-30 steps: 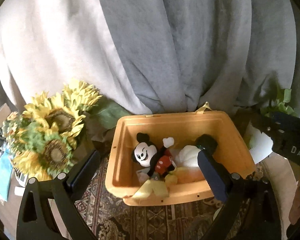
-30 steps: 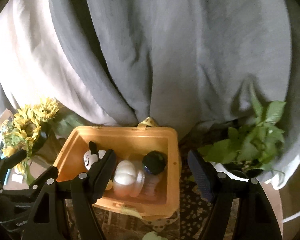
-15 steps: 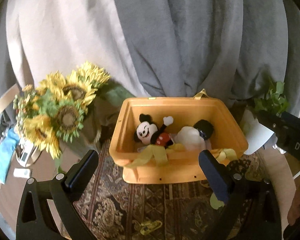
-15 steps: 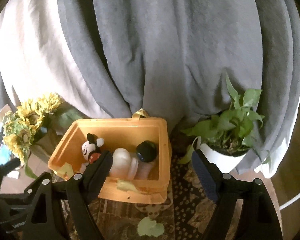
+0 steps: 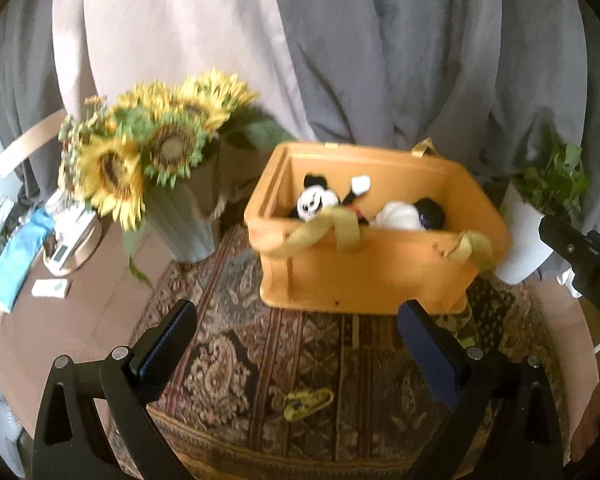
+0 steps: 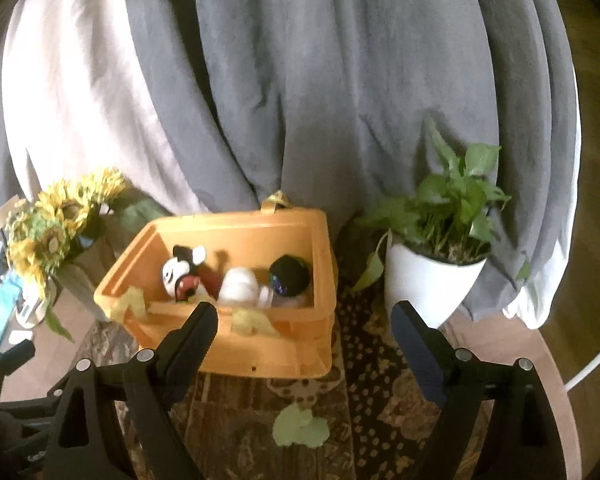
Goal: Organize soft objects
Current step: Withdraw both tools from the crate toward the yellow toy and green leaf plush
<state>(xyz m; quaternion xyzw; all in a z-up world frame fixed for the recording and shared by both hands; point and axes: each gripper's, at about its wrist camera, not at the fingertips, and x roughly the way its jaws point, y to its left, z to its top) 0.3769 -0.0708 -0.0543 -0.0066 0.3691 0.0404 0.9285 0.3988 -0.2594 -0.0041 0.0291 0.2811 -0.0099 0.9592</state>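
Observation:
An orange bin [image 5: 364,276] [image 6: 260,344] with yellow strap handles stands on a patterned rug. Inside it lie a black-and-white mouse plush [image 5: 320,202] [image 6: 180,276], a white soft toy [image 5: 398,216] [image 6: 240,288] and a dark round plush [image 5: 430,212] [image 6: 290,276]. My left gripper [image 5: 296,344] is open and empty, in front of the bin over the rug. My right gripper [image 6: 304,336] is open with its jaws still opening; nothing is between them, and it sits in front of the bin's right corner.
A vase of sunflowers [image 5: 156,152] [image 6: 48,232] stands left of the bin. A white pot with a green plant [image 6: 436,276] [image 5: 540,208] stands to its right. Grey and pale curtains hang behind. A green leaf [image 6: 300,428] and a small yellow bit [image 5: 304,400] lie on the rug.
Both grippers have drawn back from over the bin toward the near side and sunk lower. The bin now looks farther away, and the right jaws have widened.

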